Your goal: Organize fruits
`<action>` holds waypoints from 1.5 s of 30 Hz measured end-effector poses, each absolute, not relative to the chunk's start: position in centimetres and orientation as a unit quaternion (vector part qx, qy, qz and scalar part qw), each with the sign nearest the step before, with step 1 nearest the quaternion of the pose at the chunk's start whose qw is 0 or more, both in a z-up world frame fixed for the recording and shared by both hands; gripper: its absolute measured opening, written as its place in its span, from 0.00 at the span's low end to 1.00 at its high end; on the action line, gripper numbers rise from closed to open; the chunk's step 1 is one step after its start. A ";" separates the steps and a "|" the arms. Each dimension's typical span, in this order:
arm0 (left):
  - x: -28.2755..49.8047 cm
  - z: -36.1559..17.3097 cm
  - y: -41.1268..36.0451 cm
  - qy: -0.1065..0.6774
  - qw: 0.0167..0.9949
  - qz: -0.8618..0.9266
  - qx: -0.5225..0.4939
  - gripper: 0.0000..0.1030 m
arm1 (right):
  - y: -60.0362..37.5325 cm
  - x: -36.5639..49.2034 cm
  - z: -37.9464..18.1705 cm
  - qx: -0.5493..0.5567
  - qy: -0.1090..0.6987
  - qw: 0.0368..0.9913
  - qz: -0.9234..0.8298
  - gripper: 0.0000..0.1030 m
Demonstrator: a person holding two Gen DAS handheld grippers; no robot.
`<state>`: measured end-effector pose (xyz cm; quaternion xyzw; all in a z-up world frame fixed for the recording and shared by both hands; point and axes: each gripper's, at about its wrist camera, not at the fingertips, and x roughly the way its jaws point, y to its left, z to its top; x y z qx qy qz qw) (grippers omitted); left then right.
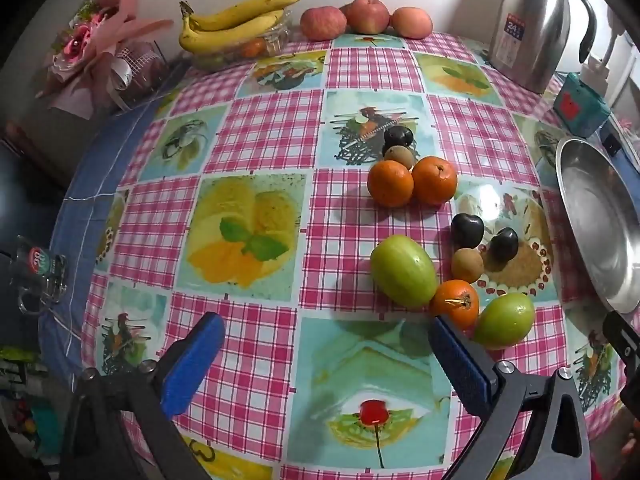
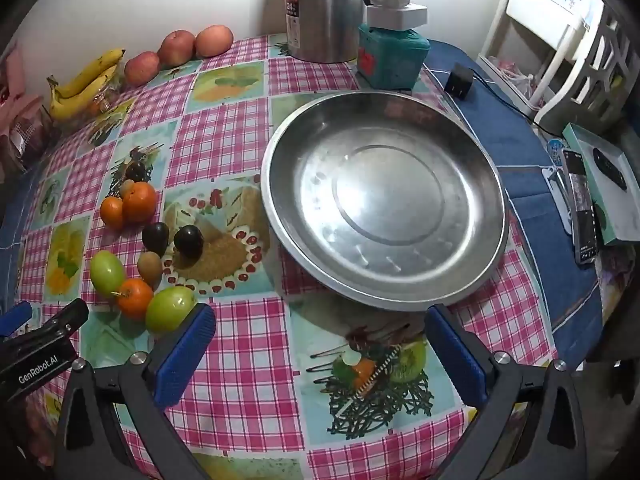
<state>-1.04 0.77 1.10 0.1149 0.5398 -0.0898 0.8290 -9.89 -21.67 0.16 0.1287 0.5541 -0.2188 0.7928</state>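
Both grippers, left (image 1: 320, 356) and right (image 2: 320, 344), gape wide, holding nothing. Loose fruit beyond: two green fruits (image 1: 403, 271), three oranges (image 1: 390, 183), three dark plums (image 1: 467, 230), two brown ones (image 1: 467, 265), beside one steel pan (image 2: 384, 200) on checked tablecloth (image 1: 264, 132); three apples (image 1: 367, 15) at the wall.

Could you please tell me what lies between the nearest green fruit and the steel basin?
Nothing stands there: in the right wrist view only bare patterned tablecloth separates the green fruit from the steel basin.
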 end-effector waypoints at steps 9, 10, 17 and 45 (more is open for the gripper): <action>-0.8 0.8 -0.5 0.554 0.815 -0.099 0.135 1.00 | -21.9 -11.0 0.7 0.141 0.538 0.801 -0.222 1.00; -0.9 0.9 -0.5 0.554 0.816 -0.100 0.134 1.00 | -21.8 -11.0 0.8 0.141 0.537 0.802 -0.221 1.00; -1.1 1.4 -0.4 0.545 0.823 -0.106 0.121 1.00 | -21.5 -11.5 1.3 0.135 0.535 0.805 -0.217 1.00; -1.2 2.2 0.2 0.535 0.831 -0.116 0.101 1.00 | -21.5 -11.6 1.6 0.136 0.532 0.808 -0.212 1.00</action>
